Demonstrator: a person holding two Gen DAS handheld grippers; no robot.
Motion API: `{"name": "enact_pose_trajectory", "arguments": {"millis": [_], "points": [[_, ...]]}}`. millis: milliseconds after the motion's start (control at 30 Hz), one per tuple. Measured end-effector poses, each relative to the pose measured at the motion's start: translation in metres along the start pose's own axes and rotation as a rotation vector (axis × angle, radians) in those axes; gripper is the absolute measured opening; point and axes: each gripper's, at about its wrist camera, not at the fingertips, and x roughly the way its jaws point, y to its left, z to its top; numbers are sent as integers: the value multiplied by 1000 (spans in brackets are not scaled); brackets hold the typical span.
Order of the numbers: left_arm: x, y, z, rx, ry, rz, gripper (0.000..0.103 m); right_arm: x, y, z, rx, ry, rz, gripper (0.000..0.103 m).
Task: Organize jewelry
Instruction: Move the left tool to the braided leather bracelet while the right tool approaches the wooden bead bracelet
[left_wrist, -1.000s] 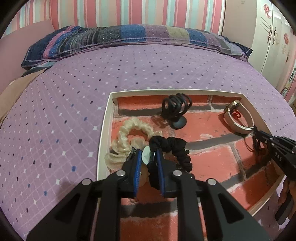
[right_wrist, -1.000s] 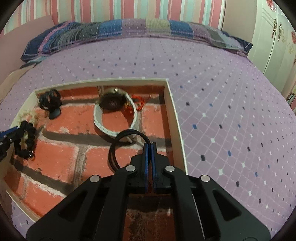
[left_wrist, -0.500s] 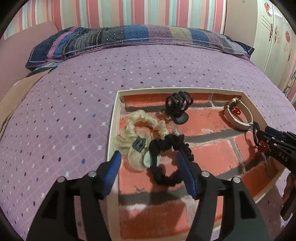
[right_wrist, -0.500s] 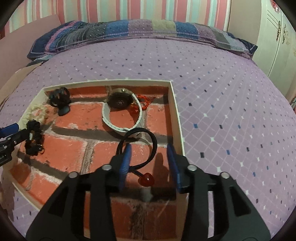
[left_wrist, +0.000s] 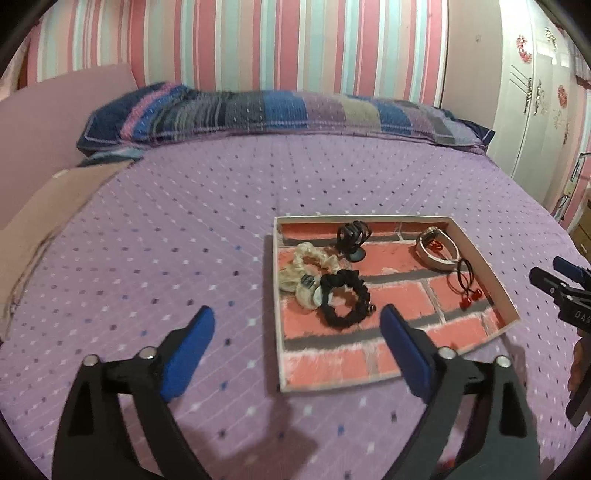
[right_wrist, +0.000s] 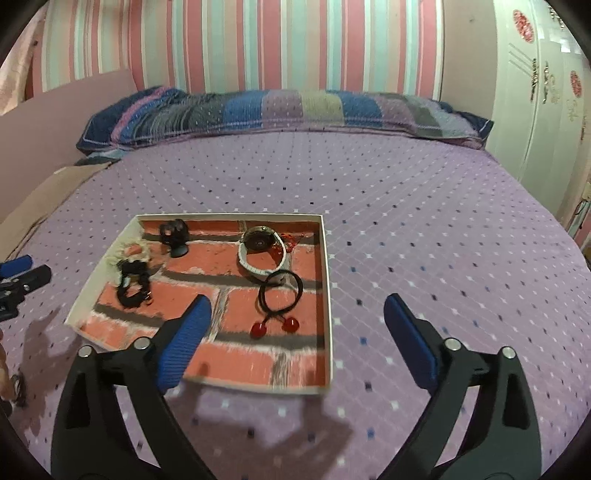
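Note:
A shallow white-rimmed tray (left_wrist: 276, 295) (right_wrist: 328, 280) with a red brick-pattern floor lies on the bed. In it lie a black scrunchie (left_wrist: 345, 301) (right_wrist: 133, 282), a cream scrunchie (left_wrist: 301, 273) (right_wrist: 127, 251), a black claw clip (left_wrist: 352, 236) (right_wrist: 174, 234), a white-strapped watch (left_wrist: 437, 249) (right_wrist: 260, 251) and a black hair tie with red cherries (left_wrist: 467, 286) (right_wrist: 280, 299). My left gripper (left_wrist: 297, 354) is open and empty, held back from the tray's near left corner. My right gripper (right_wrist: 297, 339) is open and empty, over the tray's near right corner.
The tray sits on a purple dotted bedspread (left_wrist: 166, 229) (right_wrist: 424, 229). A striped patchwork pillow (left_wrist: 280, 114) (right_wrist: 280, 110) lies along the far edge under a striped wall. A white wardrobe (right_wrist: 543, 96) stands at right. A brown cardboard sheet (left_wrist: 44, 206) lies at left.
My left gripper let go of the black scrunchie and my right let go of the cherry hair tie. Both opened wide and drew back and up from the tray.

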Motion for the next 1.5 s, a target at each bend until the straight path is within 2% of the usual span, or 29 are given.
{"name": "enact_pose_trajectory", "arguments": {"millis": [133, 333, 633, 800, 1000, 1300, 1500], "points": [[-45, 14, -26, 1, -32, 3, 93, -39, 2, -24, -16, -41, -21, 99], [-100, 39, -69, -16, -67, 46, 97, -83, -1, -64, 1, -45, -35, 99], [-142, 77, -122, -72, -71, 120, 98, -120, 7, -120, -8, -23, -41, 99], [-146, 89, -144, -108, -63, 118, 98, -124, 9, -138, 37, -10, -22, 99], [-134, 100, -161, -110, -28, 132, 98, -127, 21, -151, 9, -33, -72, 99], [-126, 121, -175, -160, 27, 95, 98, -116, 29, -168, 28, 14, -99, 99], [-120, 136, -181, -185, 50, 103, 98, -110, 36, -173, 14, 32, -78, 99]]}}
